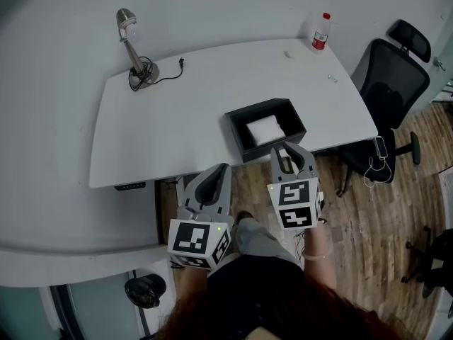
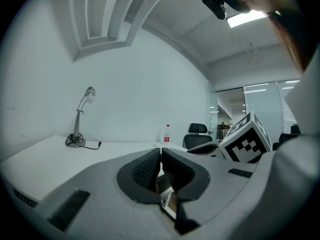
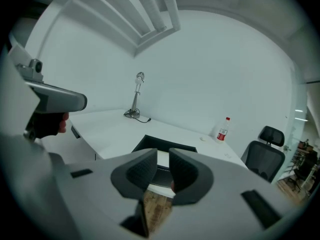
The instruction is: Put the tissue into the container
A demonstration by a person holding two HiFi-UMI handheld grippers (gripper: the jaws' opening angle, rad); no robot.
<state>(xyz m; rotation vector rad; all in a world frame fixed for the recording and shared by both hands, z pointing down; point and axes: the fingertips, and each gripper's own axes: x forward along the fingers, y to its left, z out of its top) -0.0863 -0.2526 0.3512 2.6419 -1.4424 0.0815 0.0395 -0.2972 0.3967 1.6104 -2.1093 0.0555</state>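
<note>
The black open-topped container [image 1: 256, 105] stands near the front edge of the white table [image 1: 163, 119], and the white folded tissue [image 1: 265, 128] lies inside it. My right gripper [image 1: 285, 151] hovers just in front of the container's near wall, off the table edge. Its jaws stand a narrow gap apart with nothing between them. In the right gripper view the container [image 3: 172, 145] sits straight ahead past the right gripper [image 3: 163, 156]. My left gripper [image 1: 219, 171] is held lower left, below the table edge; the left gripper [image 2: 160, 154] is shut and empty.
A desk lamp [image 1: 134, 48] with its cord stands at the table's far left. A red-capped bottle [image 1: 321, 32] is at the far right corner. A black office chair [image 1: 389, 83] stands right of the table on the wood floor. A person's legs are below the grippers.
</note>
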